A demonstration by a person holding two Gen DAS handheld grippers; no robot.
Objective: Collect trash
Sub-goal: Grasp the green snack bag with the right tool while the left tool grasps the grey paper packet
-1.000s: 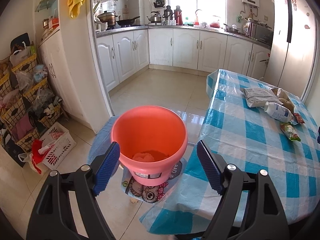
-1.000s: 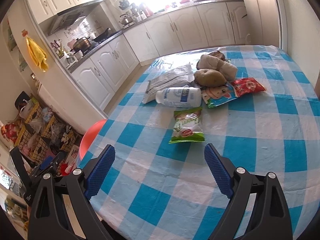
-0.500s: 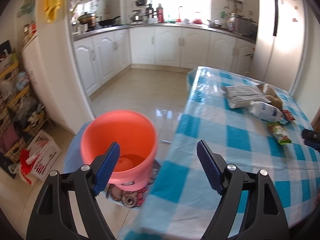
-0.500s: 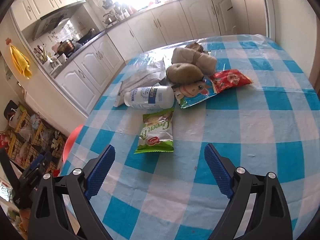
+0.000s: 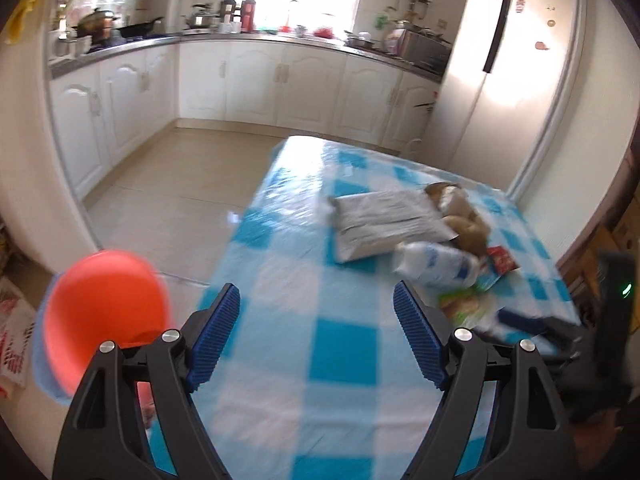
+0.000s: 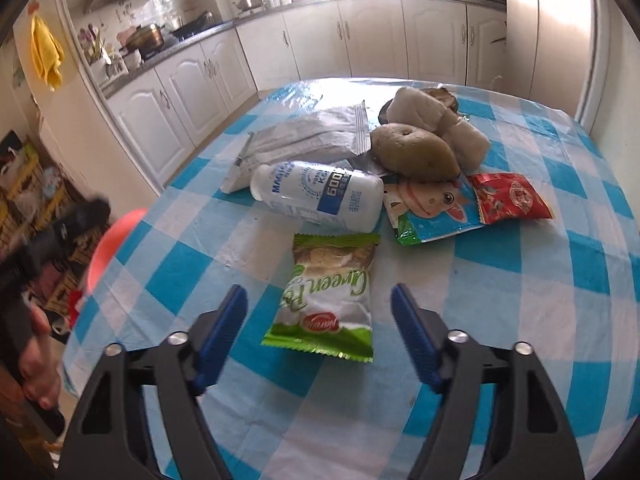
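Covering the table, a blue-and-white checked plastic cloth carries the litter. Off its left edge sits a round orange plastic bucket. A silver foil pouch and a white plastic bottle with a blue label lie touching. Nearer lies a green-and-white snack packet. Right gripper hangs spread wide, its blue pads flanking that packet's near end, gripping nothing. Left gripper gapes equally wide above bare cloth, empty.

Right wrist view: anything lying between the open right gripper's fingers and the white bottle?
Yes, in the right wrist view the green snack packet lies flat on the checked tablecloth between the right gripper and the white bottle.
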